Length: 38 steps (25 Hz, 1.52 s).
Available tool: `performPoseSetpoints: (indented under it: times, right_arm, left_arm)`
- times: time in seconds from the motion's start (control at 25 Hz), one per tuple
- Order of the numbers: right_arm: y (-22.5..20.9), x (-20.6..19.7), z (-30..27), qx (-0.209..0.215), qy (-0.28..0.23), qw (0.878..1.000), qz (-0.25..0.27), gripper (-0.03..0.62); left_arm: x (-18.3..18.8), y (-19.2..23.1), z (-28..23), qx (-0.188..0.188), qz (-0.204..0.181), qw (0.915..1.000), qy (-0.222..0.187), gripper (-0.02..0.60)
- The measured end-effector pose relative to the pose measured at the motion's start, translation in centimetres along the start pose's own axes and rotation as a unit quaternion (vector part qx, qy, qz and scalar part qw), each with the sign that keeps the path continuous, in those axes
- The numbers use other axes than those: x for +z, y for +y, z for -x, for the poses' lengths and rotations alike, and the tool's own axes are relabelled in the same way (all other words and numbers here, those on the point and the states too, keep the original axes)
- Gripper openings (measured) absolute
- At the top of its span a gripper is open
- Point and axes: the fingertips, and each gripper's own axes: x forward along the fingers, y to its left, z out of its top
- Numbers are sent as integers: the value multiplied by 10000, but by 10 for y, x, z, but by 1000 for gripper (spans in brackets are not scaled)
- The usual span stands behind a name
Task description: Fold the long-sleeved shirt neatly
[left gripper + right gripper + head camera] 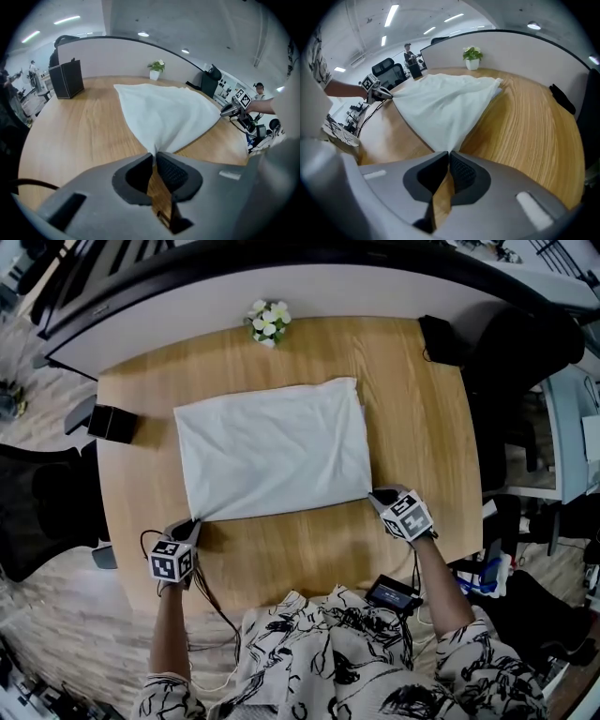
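Pinching both near corners of the white long-sleeved shirt (272, 446).
The shirt lies as a folded rectangle in the middle of the wooden table (422, 409). The left gripper (194, 524) has its jaws closed tight on the near-left corner, and the right gripper (377, 495) likewise on the near-right corner.

Bright overhead light, fisheye-warped edges

Left tongs (194, 525) and right tongs (374, 493) well apart, angled steeply down, jaws pinched on shirt (272, 446) corners
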Motion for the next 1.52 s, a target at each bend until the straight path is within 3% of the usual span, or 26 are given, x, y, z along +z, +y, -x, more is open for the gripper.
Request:
performPoseSetpoints:
  times: [0.08,0.16,0.24,0.28,0.4,0.56,0.68,0.8,1.0,1.12,1.4,1.52]
  right_arm:
    - [-1,-2,1,51,117,9999,4,37]
    - [-3,-1,9,196,143,9997,30,127]
    - [-13,15,28,316,-231,9992,-83,196]
    - [-25,32,40,274,-588,9977,-196,226]
    - [-76,100,75,-349,-1696,9843,-340,235]
    - [-131,174,81,-1257,-2172,9679,127,177]
    - [-143,216,49,-1244,-2019,9703,484,180]
    - [-145,239,3,-1116,-1502,9778,948,172]
    - [-143,235,-60,-623,-705,9860,1374,153]
    - [-154,220,-71,-664,-365,9858,1501,148]
    - [-184,202,-61,-682,-413,9902,1144,160]
    - [-190,201,-54,-593,-621,9935,745,162]
  left_arm:
    - [-2,1,1,14,-42,10000,50,72]
    - [-3,4,9,-11,-77,10000,25,175]
    - [15,10,28,39,-9,9993,-373,245]
    - [33,12,39,126,-17,9974,-704,252]
    - [97,-4,55,187,-373,9875,-1523,249]
    - [124,-56,11,-314,-848,9857,-1423,249]
    - [113,-74,-25,-354,-986,9887,-1073,250]
    - [96,-79,-46,-293,-942,9919,-805,250]
    - [75,-81,-60,-262,-865,9947,-490,247]
    - [75,-80,-63,-299,-826,9950,-482,248]
    - [75,-75,-61,-254,-726,9953,-588,227]
    - [75,-76,-60,-230,-679,9955,-621,222]
